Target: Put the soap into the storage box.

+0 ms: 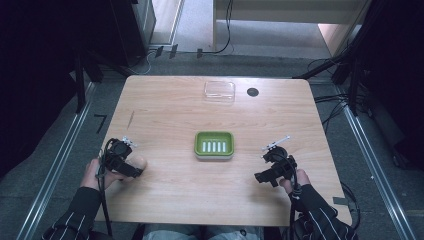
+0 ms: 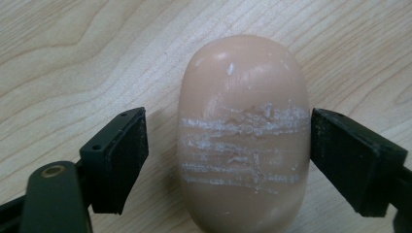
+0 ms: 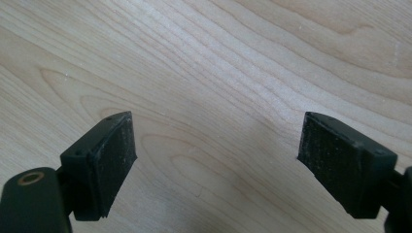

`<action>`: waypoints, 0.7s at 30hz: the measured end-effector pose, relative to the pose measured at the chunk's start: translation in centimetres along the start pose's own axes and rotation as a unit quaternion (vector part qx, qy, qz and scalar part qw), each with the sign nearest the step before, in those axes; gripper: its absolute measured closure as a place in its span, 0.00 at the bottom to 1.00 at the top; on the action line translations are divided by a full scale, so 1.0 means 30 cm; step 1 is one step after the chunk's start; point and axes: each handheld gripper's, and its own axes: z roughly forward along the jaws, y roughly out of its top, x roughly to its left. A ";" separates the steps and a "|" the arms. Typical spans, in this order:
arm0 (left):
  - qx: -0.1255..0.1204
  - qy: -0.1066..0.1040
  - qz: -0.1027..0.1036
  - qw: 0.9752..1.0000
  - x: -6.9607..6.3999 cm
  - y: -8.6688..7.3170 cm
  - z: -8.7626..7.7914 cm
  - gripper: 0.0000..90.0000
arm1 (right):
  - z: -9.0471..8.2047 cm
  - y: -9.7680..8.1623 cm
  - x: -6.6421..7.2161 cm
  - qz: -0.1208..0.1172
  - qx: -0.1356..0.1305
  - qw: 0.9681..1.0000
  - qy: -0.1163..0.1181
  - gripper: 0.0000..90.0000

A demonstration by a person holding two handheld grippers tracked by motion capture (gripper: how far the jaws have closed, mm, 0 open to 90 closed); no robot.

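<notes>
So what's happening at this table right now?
A person seated at a wooden table works a gripper in each hand. The left gripper straddles a peach-coloured bar of soap lying on the table; one pad meets the bar's side, the other stands off it, so it is not yet gripped. The right gripper is open over bare wood. A green soap dish sits mid-table, a clear lid farther back.

sleeves (image 1: pixel 80 210): dark, thin white stripes | tools: black, flat rectangular pads (image 3: pixel 114 162) | cables: black
</notes>
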 end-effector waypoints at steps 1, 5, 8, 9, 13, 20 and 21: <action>0.001 0.000 0.003 1.000 0.000 0.000 0.003 0.21 | -0.001 0.000 0.001 0.003 0.000 1.000 0.000 0.16; 0.000 -0.007 0.004 1.000 0.000 -0.001 0.006 0.25 | -0.002 -0.001 0.000 0.003 0.000 1.000 -0.001 0.16; 0.001 -0.013 0.009 1.000 -0.003 -0.001 0.008 0.31 | -0.002 -0.001 0.000 0.003 0.000 1.000 -0.001 0.16; 0.000 -0.011 0.011 1.000 -0.006 -0.001 0.008 0.32 | -0.002 -0.001 0.000 0.003 0.001 1.000 -0.002 0.16; -0.001 -0.005 0.013 1.000 -0.010 0.000 0.007 0.37 | -0.003 -0.001 0.000 0.001 -0.001 1.000 0.000 0.16; -0.004 -0.002 0.017 1.000 -0.012 -0.001 0.007 0.37 | -0.002 0.000 0.001 0.002 -0.001 1.000 -0.001 0.16; -0.003 -0.001 0.016 1.000 -0.010 -0.001 0.006 0.37 | -0.001 0.000 0.000 -0.003 -0.002 1.000 -0.001 0.16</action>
